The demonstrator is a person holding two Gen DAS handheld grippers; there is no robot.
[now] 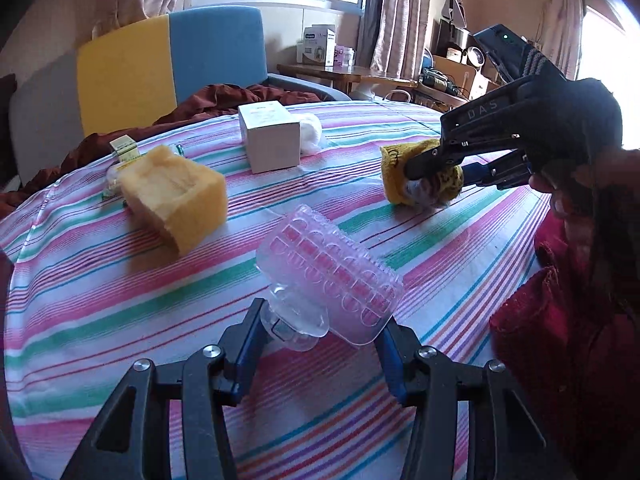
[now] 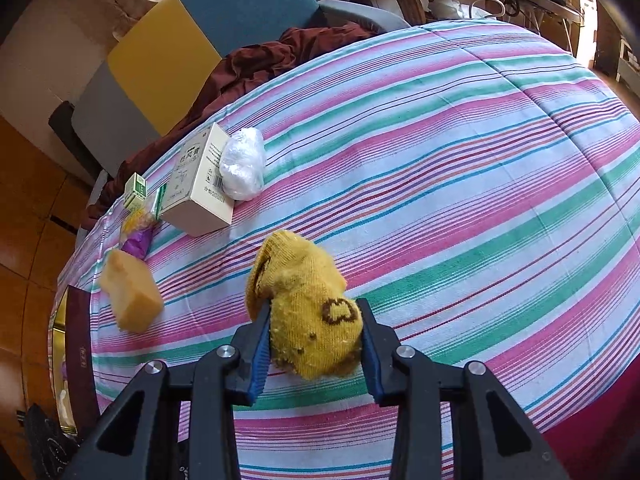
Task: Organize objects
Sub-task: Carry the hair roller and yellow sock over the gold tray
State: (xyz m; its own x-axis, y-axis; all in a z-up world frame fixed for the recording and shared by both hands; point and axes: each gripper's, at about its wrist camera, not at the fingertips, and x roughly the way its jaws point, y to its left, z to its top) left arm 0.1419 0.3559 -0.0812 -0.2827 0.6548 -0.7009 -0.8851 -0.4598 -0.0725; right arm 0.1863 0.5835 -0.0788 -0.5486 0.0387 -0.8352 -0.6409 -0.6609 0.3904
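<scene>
Pinching: right gripper (image 2: 316, 338) jaws clamp the yellow sock (image 2: 308, 312); left gripper (image 1: 320, 344) jaws grip the clear plastic tray (image 1: 332, 280).

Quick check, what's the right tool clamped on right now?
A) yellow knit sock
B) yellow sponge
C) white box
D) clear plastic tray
A: the right tool has both fingers pressed into the yellow knit sock; the clear plastic tray sits at the left tool, while the white box and yellow sponge lie untouched on the striped cloth.

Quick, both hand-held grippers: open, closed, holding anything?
Left hand-held gripper: closed on the clear plastic tray.
Right hand-held gripper: closed on the yellow sock.
</scene>
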